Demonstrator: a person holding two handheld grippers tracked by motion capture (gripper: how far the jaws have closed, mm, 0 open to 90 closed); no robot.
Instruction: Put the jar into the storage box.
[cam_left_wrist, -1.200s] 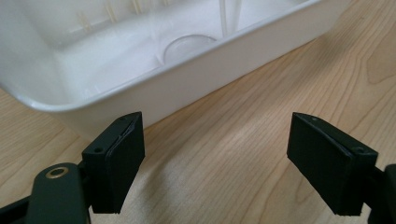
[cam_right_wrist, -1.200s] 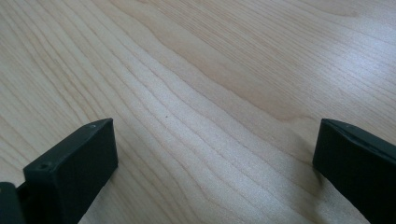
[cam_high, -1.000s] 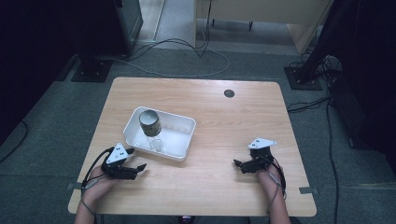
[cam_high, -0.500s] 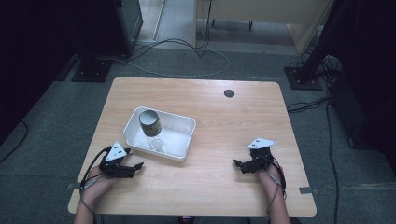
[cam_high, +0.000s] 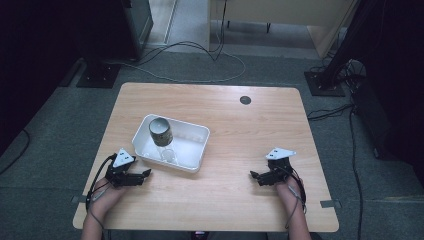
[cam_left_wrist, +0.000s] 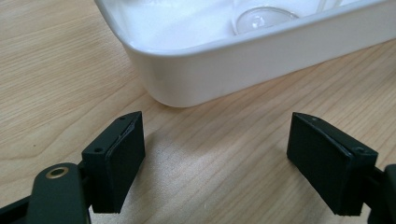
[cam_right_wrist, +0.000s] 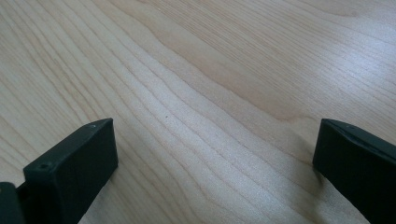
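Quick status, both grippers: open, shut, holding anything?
Left gripper: open, holding nothing, jaws spread just short of the white tray.
Right gripper: open, holding nothing, over the bare wooden table.

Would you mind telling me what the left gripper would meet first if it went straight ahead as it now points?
Most likely the near corner of the white tray: the left gripper, jaws open, faces it across bare table.

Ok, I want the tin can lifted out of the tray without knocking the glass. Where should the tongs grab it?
Judging by its upright pose, grip the round metal can across its side wall near the top, coming from above. The clear glass cup sits close beside it in the white rectangular tray, so a low approach risks a bump.
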